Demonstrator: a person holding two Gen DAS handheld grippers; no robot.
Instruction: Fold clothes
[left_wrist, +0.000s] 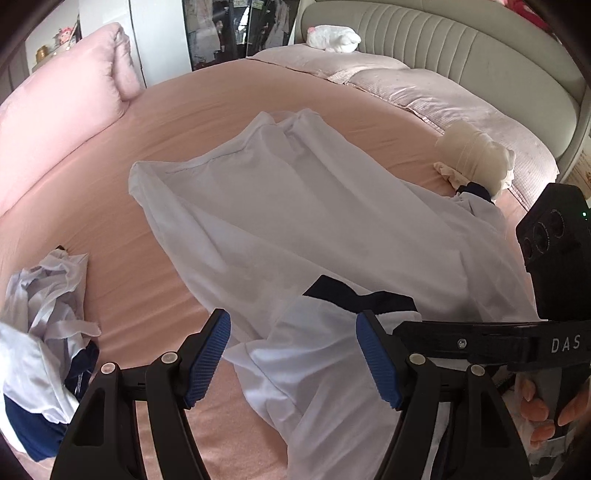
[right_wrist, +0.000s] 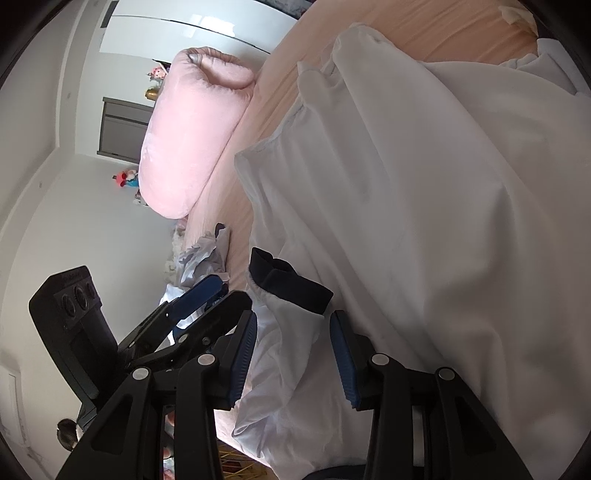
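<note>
Bare sheet (left_wrist: 122, 192) lies between jacket (left_wrist: 295, 206) and crumpled clothes (left_wrist: 48, 314)

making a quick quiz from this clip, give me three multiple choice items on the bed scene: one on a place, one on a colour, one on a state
1. Where does the crumpled pile of clothes lie in the left wrist view?
A. left of the white garment
B. on the headboard
C. on the pillows

2. What colour is the cuff on the sleeve of the white garment?
A. red
B. dark navy
C. yellow

3. How do the left gripper jaws stand?
A. clamped on a pillow
B. pressed together, empty
C. open, sleeve between them

Answers: 1 A, the pile sits at the bed's left edge. 2 B, a dark navy band ends the sleeve. 3 C, its blue pads stand apart beside the sleeve.
</note>
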